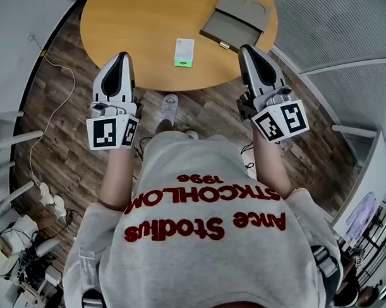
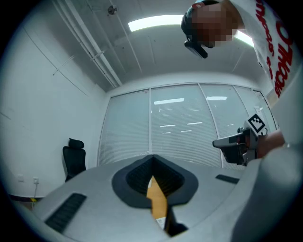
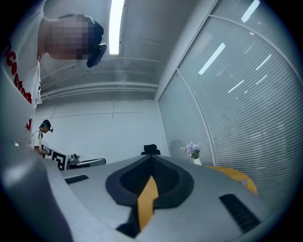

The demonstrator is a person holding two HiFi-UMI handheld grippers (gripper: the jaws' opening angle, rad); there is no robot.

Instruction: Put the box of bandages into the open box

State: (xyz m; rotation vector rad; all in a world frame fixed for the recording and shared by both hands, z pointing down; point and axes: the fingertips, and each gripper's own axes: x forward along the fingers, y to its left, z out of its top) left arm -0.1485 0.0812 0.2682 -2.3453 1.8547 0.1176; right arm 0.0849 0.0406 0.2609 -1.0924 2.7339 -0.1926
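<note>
The box of bandages, small, white with a green end, lies flat on the round wooden table. An open grey box with its lid folded back sits at the table's far right. My left gripper hovers by the table's near edge, left of the bandage box, shut and holding nothing. My right gripper is level with it on the right, just short of the open box, also shut and holding nothing. In the left gripper view the left gripper has its jaws meeting, as does the right gripper in its own view.
A shoe stands on the wood floor under the table edge. Cables and a power strip lie at the left. A black office chair, a vase of flowers and blinds on glass walls surround the room.
</note>
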